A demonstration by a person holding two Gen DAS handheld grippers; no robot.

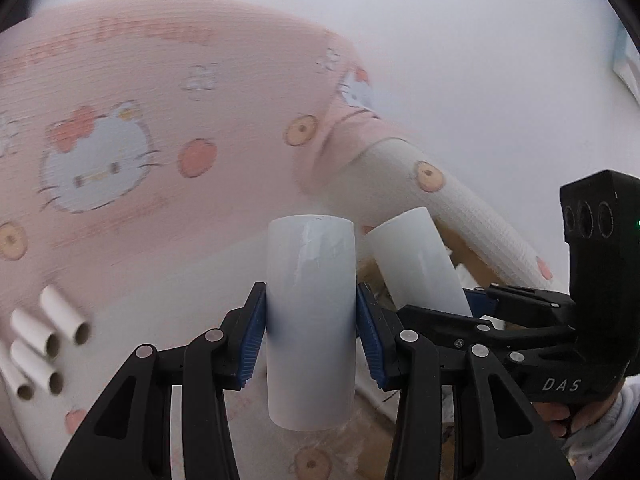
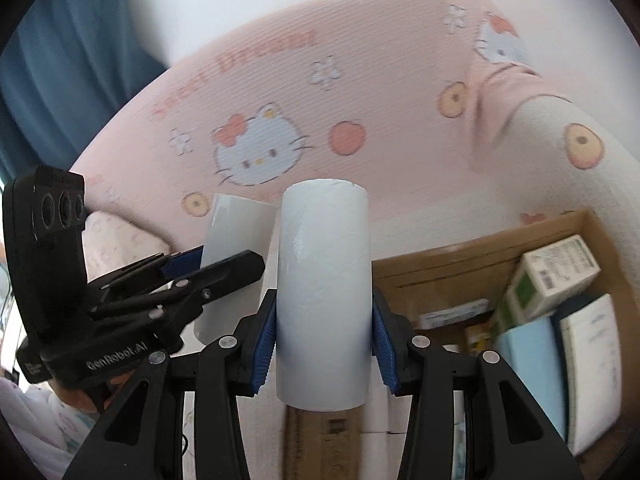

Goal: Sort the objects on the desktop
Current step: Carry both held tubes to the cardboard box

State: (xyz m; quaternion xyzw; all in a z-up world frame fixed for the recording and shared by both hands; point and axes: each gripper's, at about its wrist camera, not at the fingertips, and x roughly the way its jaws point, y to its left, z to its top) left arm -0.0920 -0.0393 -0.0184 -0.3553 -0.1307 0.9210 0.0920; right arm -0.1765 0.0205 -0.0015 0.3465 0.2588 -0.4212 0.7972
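Observation:
In the left wrist view my left gripper [image 1: 311, 340] is shut on an upright white roll [image 1: 311, 312], its blue pads pressing both sides. To its right the right gripper [image 1: 472, 312] carries a second white roll [image 1: 416, 260], tilted. In the right wrist view my right gripper [image 2: 324, 344] is shut on that white roll [image 2: 324, 292]. The left gripper [image 2: 208, 268] shows at the left with its roll [image 2: 236, 236]. Both rolls hang above a pink cartoon-cat cloth [image 2: 320, 120]. A cardboard box [image 2: 460, 264] lies below at the right.
The box holds a green-and-white carton [image 2: 556, 268] and pale blue and white packs [image 2: 560, 360]. Several small white tubes [image 1: 44, 336] lie on the cloth at the left. A blue curtain [image 2: 60, 60] hangs at the far left. A hand [image 1: 560, 412] grips the right tool.

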